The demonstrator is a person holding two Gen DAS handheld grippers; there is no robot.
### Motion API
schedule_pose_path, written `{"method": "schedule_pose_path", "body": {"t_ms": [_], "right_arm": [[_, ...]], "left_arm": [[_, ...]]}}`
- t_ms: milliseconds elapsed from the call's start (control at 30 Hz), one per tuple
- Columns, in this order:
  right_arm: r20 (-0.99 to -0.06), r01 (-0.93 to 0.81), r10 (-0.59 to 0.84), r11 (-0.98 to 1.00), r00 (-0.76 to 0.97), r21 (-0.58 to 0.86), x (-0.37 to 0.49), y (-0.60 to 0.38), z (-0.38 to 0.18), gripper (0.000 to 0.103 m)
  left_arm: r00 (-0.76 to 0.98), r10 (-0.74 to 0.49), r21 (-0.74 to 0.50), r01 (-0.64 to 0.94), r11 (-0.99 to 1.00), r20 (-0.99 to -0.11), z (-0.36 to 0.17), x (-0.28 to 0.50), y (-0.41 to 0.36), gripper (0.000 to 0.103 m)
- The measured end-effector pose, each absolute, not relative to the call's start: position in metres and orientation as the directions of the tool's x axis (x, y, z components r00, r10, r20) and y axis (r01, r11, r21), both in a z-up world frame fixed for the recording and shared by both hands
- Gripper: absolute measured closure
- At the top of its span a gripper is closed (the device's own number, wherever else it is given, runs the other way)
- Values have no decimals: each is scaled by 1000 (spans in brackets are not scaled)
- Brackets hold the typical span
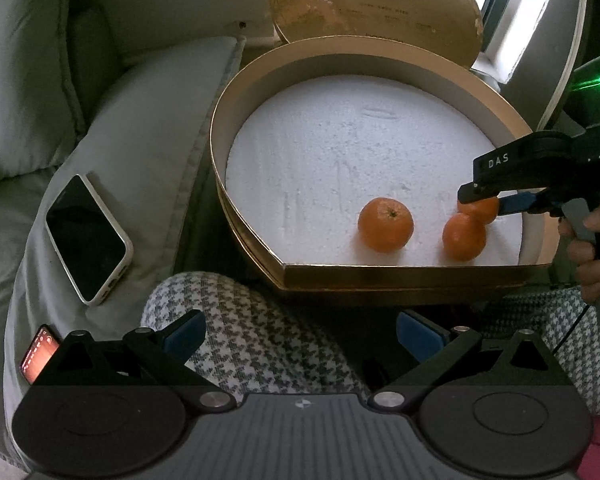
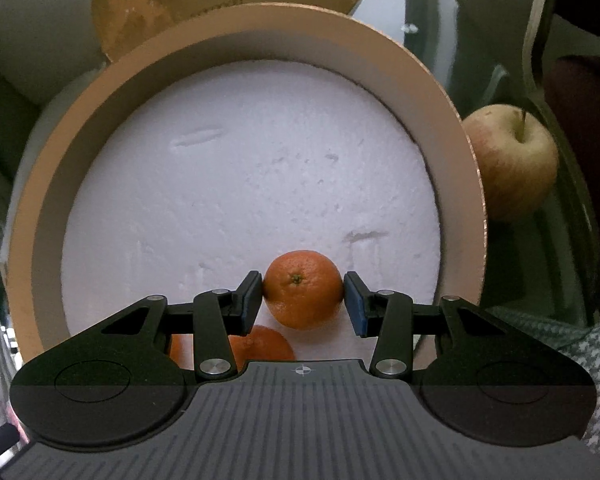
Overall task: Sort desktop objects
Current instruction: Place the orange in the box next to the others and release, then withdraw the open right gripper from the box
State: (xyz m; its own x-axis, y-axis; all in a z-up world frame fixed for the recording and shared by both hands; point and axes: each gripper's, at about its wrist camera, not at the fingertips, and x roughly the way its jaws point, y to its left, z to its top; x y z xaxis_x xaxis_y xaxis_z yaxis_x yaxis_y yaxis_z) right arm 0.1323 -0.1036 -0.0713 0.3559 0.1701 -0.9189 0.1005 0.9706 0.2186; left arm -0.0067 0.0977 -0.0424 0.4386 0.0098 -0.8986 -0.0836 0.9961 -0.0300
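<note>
A gold-rimmed box (image 1: 219,132) with a white foam floor holds three mandarins. One mandarin (image 1: 385,224) lies loose near the front, and a second (image 1: 463,237) sits right of it. My right gripper (image 1: 482,205) comes in from the right, its blue pads pressed on the third mandarin (image 2: 303,290) low over the foam. Another mandarin (image 2: 260,345) shows under the right gripper (image 2: 303,300). My left gripper (image 1: 300,332) is open and empty in front of the box, over houndstooth fabric (image 1: 260,344).
A phone in a white case (image 1: 86,238) lies on a grey cushion (image 1: 148,128) left of the box. A small lit red screen (image 1: 38,354) sits at the lower left. The gold lid (image 1: 372,8) leans behind the box. An apple (image 2: 512,160) rests outside the box rim (image 2: 460,148), on the right.
</note>
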Motion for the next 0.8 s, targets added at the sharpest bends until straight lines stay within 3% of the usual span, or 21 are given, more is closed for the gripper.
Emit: {"method": "schedule_pose_path", "body": {"t_ms": [100,367,533,800], "right_arm": [[-917,94,174,971,359,221,133,-102,-70,51],[-881,97,170,967,442,235,125,-107,-42,50],[-847,93,232,946,478,311,106,-121,-17,42],[-828,154,252,916,500,371,59,-152,0,41]], "left_arm": [[438,12,-28,-85,996,-899,-42,-7,97,1],[445,25,-9,-73,997,-895,-37,-10,92,1],[448,36,10,-61,998,-893,-34,-13,85,1],[442,50,39,-34,999,-895,-32,-15,71,1]]}}
